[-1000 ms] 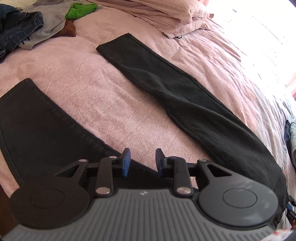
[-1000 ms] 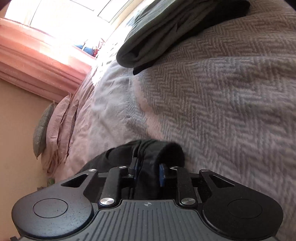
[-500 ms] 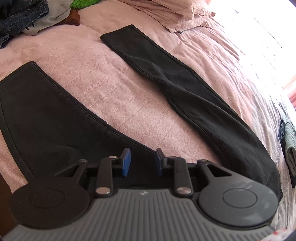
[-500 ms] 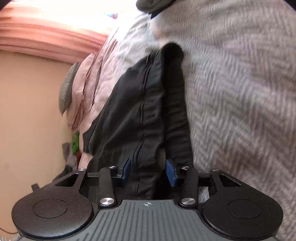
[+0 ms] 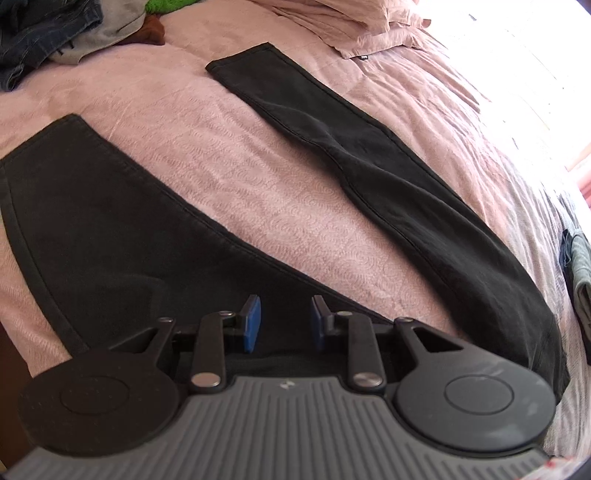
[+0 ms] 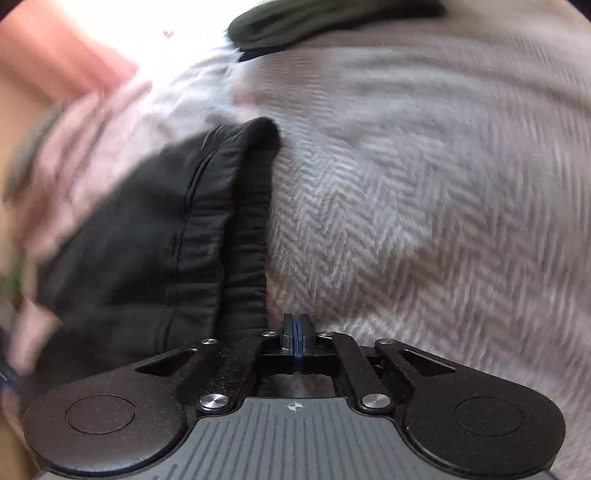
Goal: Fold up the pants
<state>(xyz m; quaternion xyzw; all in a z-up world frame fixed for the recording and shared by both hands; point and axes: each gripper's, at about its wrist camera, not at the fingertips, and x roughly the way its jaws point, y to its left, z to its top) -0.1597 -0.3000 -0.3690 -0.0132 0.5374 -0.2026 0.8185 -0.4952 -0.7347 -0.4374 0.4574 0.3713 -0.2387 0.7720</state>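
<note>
Pants (image 5: 388, 192), black, spread flat on pink bedspread (image 5: 258, 206), legs splayed in a V: one leg toward head of bed by pillows (image 5: 354, 26), other toward left edge; crotch and waist at near edge under left gripper (image 5: 282, 325). Waistband (image 6: 247, 229) runs along seam where pink cover meets grey herringbone blanket (image 6: 424, 206), foot-side of bed. Judged: no fold made yet, legs not brought together, so nearly whole job left — leg onto leg, then halve lengthwise. Left gripper part open over crotch fabric, pads apart, gripping nothing visible. Right gripper (image 6: 297, 332) clenched, pads pressed together, nothing between; jaws just closed, hovering beside waistband on blanket side, cloth not caught. Containers: none in view. Loose clothes heap (image 5: 62, 29) at far left corner; dark folded garment (image 6: 325, 18) on blanket further off. Right view blurred at edges.
</note>
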